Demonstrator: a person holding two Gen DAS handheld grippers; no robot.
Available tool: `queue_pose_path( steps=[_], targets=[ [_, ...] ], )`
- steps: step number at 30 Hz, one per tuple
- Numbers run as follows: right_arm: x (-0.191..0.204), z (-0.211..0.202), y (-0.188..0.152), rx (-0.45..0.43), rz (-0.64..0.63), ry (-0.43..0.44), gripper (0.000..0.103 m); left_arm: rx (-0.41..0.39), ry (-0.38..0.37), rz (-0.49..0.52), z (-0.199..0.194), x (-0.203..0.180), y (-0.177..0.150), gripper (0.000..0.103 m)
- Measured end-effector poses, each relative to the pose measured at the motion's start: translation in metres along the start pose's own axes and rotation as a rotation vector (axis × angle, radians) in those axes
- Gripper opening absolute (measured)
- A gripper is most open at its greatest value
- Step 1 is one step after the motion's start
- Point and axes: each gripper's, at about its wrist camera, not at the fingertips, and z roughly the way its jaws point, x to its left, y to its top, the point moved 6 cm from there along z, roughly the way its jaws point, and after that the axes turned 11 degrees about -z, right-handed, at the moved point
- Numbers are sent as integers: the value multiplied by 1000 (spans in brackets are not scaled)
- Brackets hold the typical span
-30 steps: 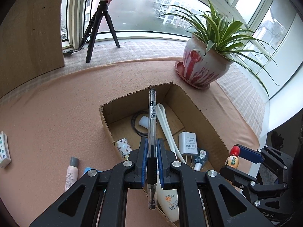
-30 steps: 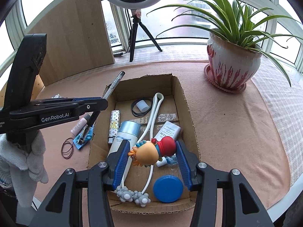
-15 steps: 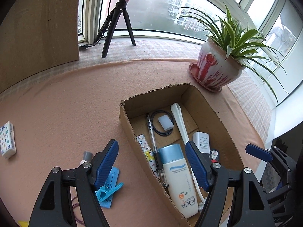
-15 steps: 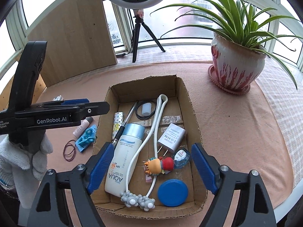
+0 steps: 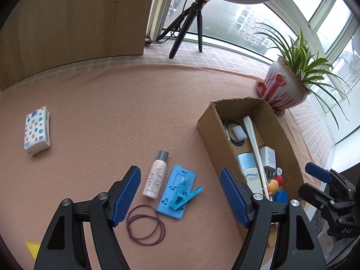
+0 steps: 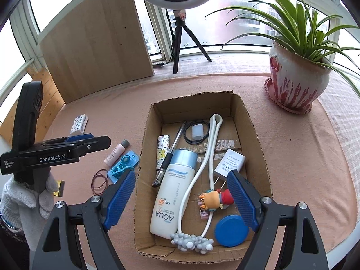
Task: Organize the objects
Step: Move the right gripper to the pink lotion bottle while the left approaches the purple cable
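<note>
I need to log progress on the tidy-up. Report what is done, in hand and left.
Done: the cardboard box already holds the pen, sunscreen bottle, charger, doll figure and blue lid.
In hand: nothing; the left gripper and right gripper are both open and empty.
Left on the cloth: pink bottle, blue clip on its card, rubber bands, tissue pack.
</note>
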Motion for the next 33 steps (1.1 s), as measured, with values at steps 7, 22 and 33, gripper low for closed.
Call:
queue_pose_path(
  steps=[7, 22, 33],
  targets=[
    [38, 9, 12, 1, -31, 74, 81, -2, 52, -92, -18, 69, -12, 76],
    [150, 43, 25, 77, -176, 279, 81, -28, 145, -242, -75, 188, -42, 76],
    [163, 90, 31, 165, -100, 291, 80, -36, 172, -303, -96, 237, -59, 76]
  ],
)
